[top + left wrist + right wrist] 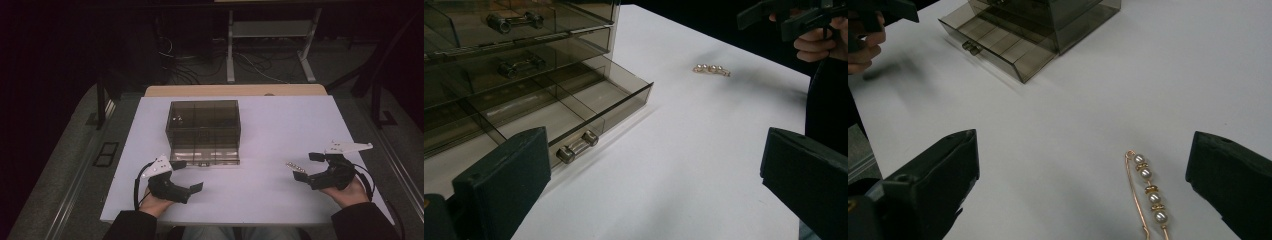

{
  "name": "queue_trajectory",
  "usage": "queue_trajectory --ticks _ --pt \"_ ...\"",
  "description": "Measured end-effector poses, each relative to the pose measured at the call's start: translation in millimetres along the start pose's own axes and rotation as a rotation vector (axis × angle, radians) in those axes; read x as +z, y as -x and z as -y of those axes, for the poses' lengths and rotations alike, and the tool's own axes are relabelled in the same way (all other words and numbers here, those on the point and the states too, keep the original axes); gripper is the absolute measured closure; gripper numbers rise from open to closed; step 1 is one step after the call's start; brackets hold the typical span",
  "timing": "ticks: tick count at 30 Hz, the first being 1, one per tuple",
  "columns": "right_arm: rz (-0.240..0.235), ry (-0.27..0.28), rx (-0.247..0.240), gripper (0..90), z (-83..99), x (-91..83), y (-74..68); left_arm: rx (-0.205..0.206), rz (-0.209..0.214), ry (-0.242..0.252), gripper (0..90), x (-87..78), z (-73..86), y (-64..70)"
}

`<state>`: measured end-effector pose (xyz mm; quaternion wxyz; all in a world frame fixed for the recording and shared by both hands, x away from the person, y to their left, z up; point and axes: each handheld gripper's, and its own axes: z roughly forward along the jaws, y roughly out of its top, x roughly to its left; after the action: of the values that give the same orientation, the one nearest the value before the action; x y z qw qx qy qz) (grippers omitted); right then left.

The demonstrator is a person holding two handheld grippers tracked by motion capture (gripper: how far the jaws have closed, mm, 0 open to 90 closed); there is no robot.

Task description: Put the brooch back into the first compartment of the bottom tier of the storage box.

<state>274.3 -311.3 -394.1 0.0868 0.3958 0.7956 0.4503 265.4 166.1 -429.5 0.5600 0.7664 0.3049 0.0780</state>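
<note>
Pearl pin (1147, 192) lies flat on the white table (280, 130), between the spread jaws of the right gripper (1083, 195) — untouched. Left gripper (644, 185) also spread wide, empty, near the smoky drawer box (203, 131) — its bottom drawer (574, 107) pulled out.

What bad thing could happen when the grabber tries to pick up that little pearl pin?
The pin is thin and lies flat on the table, so the open right gripper might slip off it or flick it away. The drawer has dividers inside, so a tilted pin might catch on one or miss and land outside.
</note>
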Motion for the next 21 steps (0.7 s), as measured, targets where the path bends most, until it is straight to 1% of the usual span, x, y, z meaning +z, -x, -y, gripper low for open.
queue_trajectory --ticks 1,4,5,9,13,14,21 --pt "-0.002 -0.014 -0.004 0.3 -2.8 -0.7 2.3 0.000 0.000 -0.001 0.0 0.0 0.0 0.0" --pt "0.002 -0.028 -0.012 0.3 -5.8 -0.4 4.6 0.001 0.000 -0.002 0.0 0.0 0.1 0.0" --pt "0.000 -0.030 -0.006 0.3 -7.0 0.0 5.1 0.001 0.000 -0.002 0.0 0.0 0.1 0.1" --pt "-0.004 -0.057 -0.020 0.3 -10.9 2.0 7.5 0.000 0.000 -0.002 0.0 0.2 0.1 0.2" --pt "0.002 -0.087 -0.028 0.2 -14.3 5.7 9.7 0.001 0.001 -0.002 0.0 0.2 0.1 0.1" --pt "0.001 -0.094 -0.023 0.3 -15.2 6.5 10.3 0.001 0.001 -0.002 0.0 0.3 0.1 0.1" --pt "-0.003 -0.139 -0.033 0.2 -21.6 13.1 18.1 0.000 0.002 -0.003 0.0 0.4 0.2 0.0"
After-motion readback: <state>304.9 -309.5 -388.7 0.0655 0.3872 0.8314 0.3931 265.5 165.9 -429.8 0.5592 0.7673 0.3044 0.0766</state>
